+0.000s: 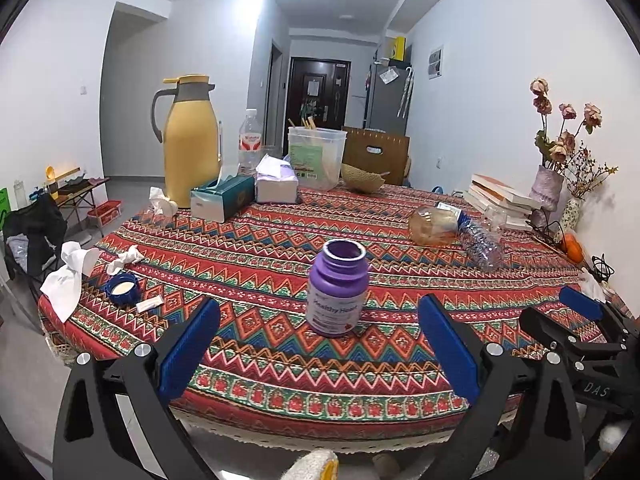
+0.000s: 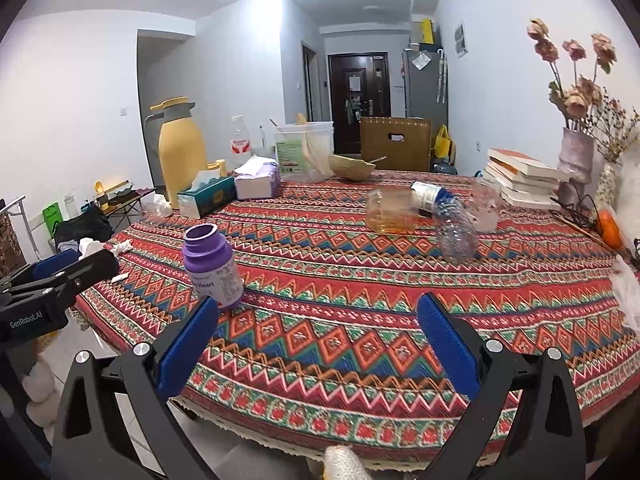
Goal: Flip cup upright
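Two hand-held grippers, left (image 1: pixel 319 344) and right (image 2: pixel 318 342), spread wide; empty; purple bottle (image 1: pixel 337 289) untouched.

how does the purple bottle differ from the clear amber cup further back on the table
The purple bottle is opaque with a printed label; the amber cup is see-through and unlabelled. The bottle stands upright, its open mouth facing up, near the table's front edge; the cup sits farther back against a fallen plastic water bottle and looks tipped over or inverted. Both rest on the patterned tablecloth, untouched by either gripper.
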The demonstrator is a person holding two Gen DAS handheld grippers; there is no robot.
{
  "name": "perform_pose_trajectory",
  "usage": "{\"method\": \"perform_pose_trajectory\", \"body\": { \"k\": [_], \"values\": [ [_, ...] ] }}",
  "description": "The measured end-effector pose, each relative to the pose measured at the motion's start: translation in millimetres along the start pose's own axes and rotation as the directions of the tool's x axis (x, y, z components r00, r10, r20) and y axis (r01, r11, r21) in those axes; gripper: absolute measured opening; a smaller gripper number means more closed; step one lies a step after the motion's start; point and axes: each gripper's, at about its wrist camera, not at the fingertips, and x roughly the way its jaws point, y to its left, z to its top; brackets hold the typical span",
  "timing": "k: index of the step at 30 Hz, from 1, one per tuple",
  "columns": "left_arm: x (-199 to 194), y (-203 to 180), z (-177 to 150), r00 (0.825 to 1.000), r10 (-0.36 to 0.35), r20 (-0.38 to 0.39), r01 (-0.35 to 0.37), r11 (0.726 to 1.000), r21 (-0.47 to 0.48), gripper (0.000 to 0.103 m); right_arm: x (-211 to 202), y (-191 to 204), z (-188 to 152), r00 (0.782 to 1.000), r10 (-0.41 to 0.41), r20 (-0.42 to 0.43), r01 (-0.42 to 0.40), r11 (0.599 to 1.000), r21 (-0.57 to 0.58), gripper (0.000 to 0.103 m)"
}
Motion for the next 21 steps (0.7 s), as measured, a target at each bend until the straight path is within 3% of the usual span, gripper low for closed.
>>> {"method": "perform_pose_trajectory", "body": {
  "k": [11,21],
  "values": [
    [-9,-24,-14,0.999,-0.004,0.051,0.004,1.0,0.011,0.096,-13,-19,-13,0.999,-0.037,0.001,0.037,0.999,0.027,0.096],
    [-5,-38,-19,0.999,0.013,0.052,-0.015,0.999,0.037,0.096,-25,-36,-16,0.997,-0.082,0.018,0.081,0.996,0.042,0.096]
  ]
}}
